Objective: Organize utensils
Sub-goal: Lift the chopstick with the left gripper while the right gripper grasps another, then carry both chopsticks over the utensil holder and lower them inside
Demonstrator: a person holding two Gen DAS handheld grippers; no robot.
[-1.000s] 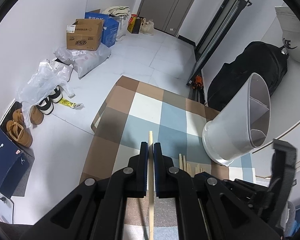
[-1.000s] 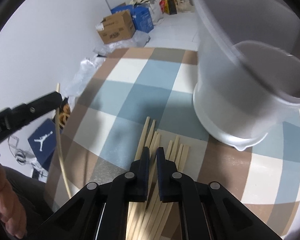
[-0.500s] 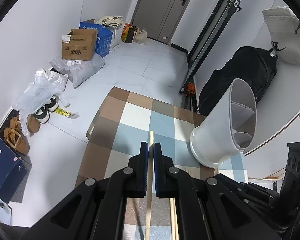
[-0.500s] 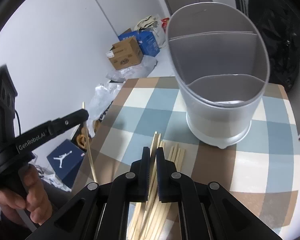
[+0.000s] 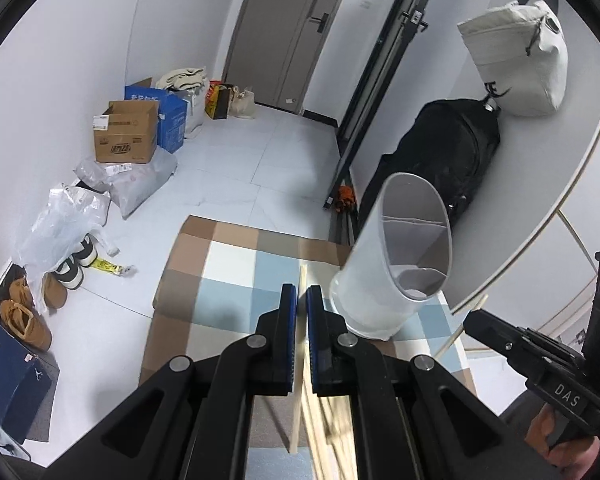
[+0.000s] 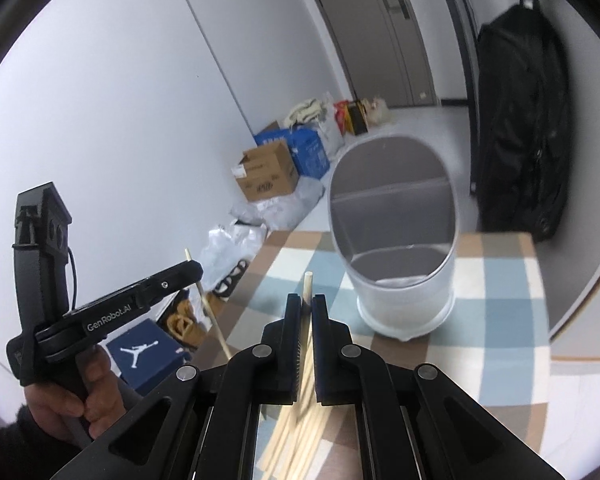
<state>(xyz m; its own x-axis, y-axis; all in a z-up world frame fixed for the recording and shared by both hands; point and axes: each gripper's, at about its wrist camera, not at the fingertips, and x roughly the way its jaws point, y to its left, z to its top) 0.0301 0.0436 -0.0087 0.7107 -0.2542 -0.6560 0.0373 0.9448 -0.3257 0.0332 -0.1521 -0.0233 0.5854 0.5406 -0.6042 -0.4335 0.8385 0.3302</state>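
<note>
The left gripper (image 5: pixel 301 294) was clamped on a single chopstick (image 5: pixel 299 344) at the lower centre of its own view, with the white divided holder (image 5: pixel 396 276) standing just right of the tips on the checked cloth (image 5: pixel 236 268). The right gripper (image 6: pixel 307 304) pinched another chopstick (image 6: pixel 307 286) — its pale end poking up between the pads — with the holder right of centre and the loose bundle of chopsticks (image 6: pixel 296 444) blurred on the cloth below the fingers.
</note>
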